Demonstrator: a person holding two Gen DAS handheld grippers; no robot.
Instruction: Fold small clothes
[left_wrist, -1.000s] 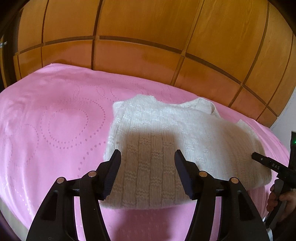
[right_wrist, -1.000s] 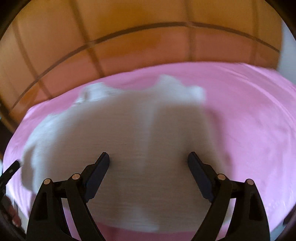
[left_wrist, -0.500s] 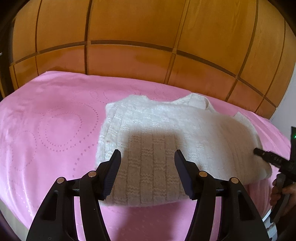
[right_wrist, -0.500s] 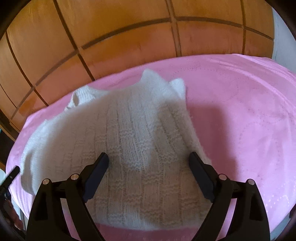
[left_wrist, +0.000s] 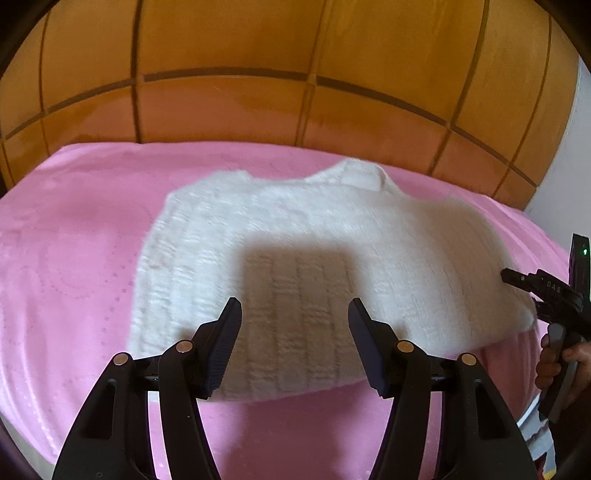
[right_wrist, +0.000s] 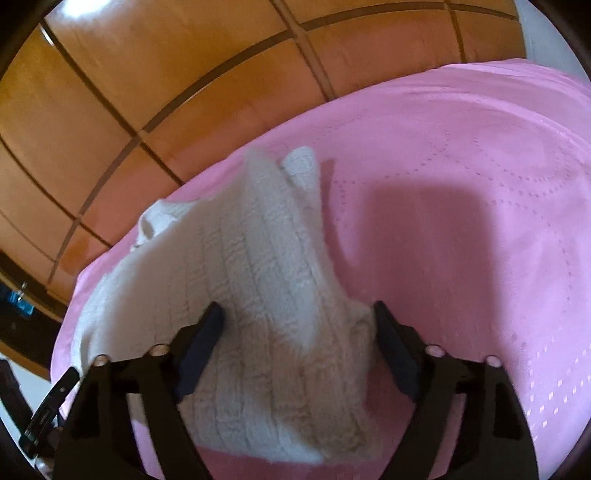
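Pink embossed bedspread (left_wrist: 74, 258) before a wooden panelled headboard (left_wrist: 258, 110), white knitted sweater (left_wrist: 314, 251) lying flat on it, left gripper (left_wrist: 294, 345) jaws spread and empty above its hem, right gripper (right_wrist: 297, 349) released over the sweater's right edge, now further right than before, its body lettered "D.A.S".

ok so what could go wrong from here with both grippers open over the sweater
1. The right gripper straddles a raised ridge of the white knit sweater; closing there may pinch several layers and bunch the fold.
2. The left gripper hangs open over the near hem; a shallow bite could slip off the loose knit or snag the pink bedsheet.
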